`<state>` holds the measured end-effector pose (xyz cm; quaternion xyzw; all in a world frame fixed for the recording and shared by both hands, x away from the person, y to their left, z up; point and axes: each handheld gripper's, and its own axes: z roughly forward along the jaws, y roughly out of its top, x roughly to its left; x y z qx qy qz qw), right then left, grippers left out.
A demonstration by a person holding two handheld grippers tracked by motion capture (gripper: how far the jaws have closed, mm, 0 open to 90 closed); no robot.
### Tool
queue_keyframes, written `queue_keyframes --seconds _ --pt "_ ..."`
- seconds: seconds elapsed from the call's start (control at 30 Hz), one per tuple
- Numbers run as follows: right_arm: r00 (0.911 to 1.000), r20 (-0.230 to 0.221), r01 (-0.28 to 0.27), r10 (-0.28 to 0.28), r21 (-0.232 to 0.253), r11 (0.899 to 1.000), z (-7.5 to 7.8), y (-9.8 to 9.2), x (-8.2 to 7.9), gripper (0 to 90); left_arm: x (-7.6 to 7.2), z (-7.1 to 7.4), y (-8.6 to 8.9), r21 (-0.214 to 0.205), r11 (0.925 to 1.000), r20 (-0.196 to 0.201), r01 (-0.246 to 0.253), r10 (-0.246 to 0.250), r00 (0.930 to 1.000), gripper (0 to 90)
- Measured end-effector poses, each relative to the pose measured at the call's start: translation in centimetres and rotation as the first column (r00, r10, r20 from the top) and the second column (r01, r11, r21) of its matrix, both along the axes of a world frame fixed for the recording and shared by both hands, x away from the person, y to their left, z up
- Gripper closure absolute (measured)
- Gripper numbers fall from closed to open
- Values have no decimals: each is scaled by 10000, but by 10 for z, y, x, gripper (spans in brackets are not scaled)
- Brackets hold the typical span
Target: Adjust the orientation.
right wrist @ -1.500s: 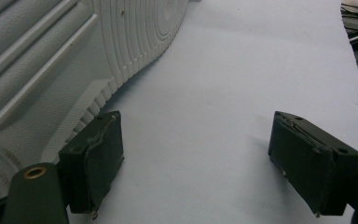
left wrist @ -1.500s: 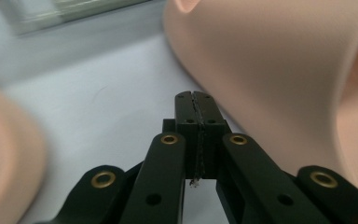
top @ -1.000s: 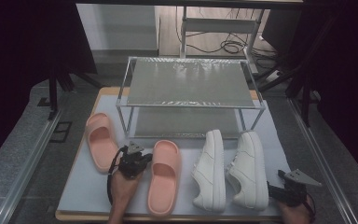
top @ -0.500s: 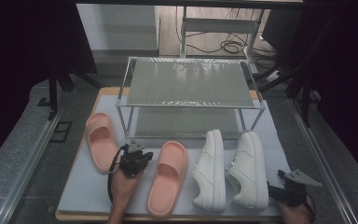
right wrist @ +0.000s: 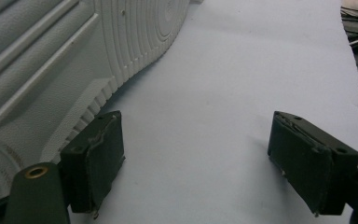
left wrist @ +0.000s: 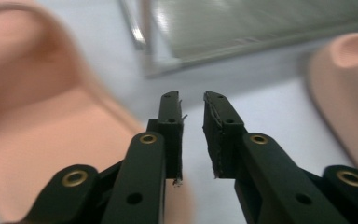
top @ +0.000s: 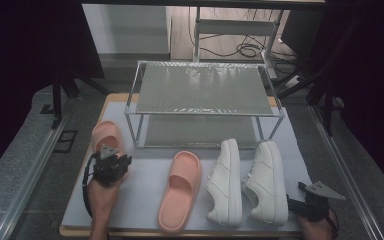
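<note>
The left tongs, just cracked open with nothing between them, sit over the far-left pink slipper, which runs lengthwise away from the person on the bench; right tongs wide open

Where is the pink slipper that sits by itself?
In the high view, that pink slipper lies at the left of the white mat, beside the metal rack's left leg, with the left tongs over its near end.

Lab recording set, dimly lit.
Dark curtains flank the desk; loose cables and stand legs crowd the far floor.
</note>
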<state>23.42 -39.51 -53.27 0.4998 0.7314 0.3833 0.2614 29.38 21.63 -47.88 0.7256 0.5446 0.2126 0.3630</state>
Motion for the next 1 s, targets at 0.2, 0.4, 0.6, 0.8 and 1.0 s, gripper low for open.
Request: queue_keyframes --seconds 0.2,0.4,0.6,0.8,1.0 --pt "10000 7 -8 8 -10 10000 0 0 0 184 9 3 19 -84 9983 26 -573 573 9984 727" --pt "10000 16 -15 15 -8 10000 0 0 0 185 21 6 29 -92 9951 41 -985 985 9951 708" --pt "10000 31 -26 26 4 10000 0 0 0 186 39 2 31 -72 9926 -148 -1211 1210 9925 701" --pt "10000 60 -54 54 33 10000 -1 -1 0 188 56 -3 27 200 9901 -225 -1386 1390 9900 692" --pt "10000 67 -58 58 38 10000 -1 -1 0 189 70 -5 24 345 9830 -438 -1803 1817 9824 716"
